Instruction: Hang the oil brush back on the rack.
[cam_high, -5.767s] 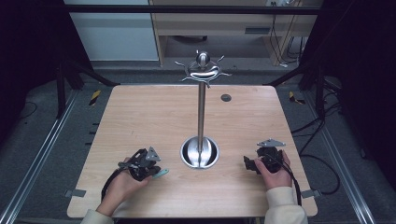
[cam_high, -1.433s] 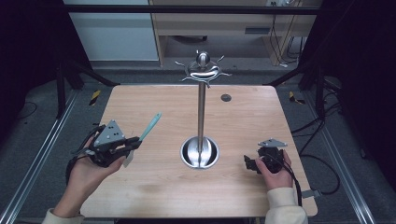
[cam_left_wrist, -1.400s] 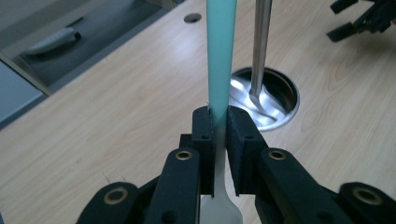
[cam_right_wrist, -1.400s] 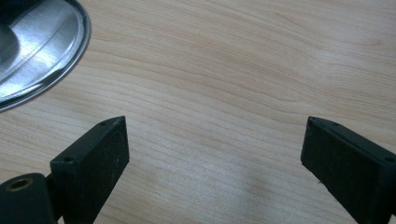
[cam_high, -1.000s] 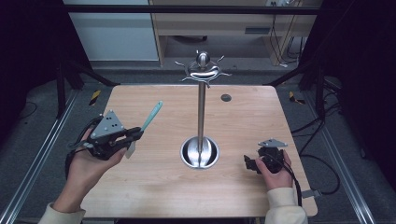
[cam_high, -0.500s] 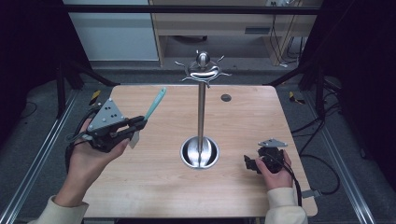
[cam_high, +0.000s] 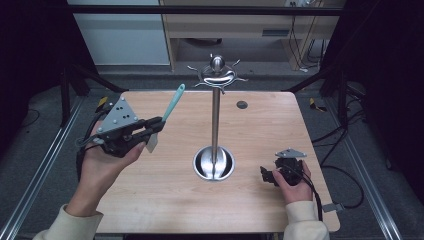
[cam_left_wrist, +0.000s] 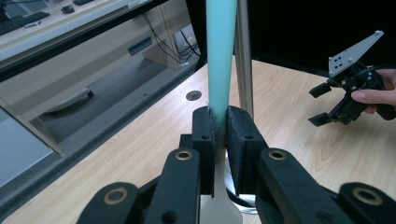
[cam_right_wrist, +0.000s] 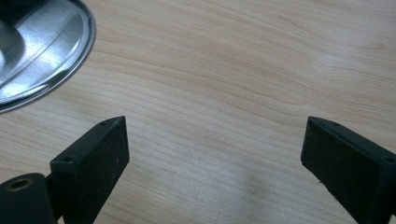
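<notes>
Teal spatula handle (cam_left_wrist: 219, 56) is clamped between your left hand-held gripper (cam_high: 150, 125) pads, at the neck where teal meets the pale blade (cam_high: 151, 144). Handle points up toward the hook crown (cam_high: 218, 75) of the steel stand (cam_high: 215, 120); blade hangs below the jaws. Whole tool is in the air over the left of the worktop (cam_high: 165, 210), well apart from the stand base (cam_high: 214, 163).

Right hand-held gripper (cam_high: 272, 174) sits on the worktop near the base, jaws wide, nothing in them.

Risks, as I judge it:
- Narrow pinch near the neck; the spatula can pivot in the pads if you swing it.
- Top-heavy stand; knock the pole or a hook and it may tip.
- Handle end's hanging hole can't be made out, so line it up slowly.
</notes>
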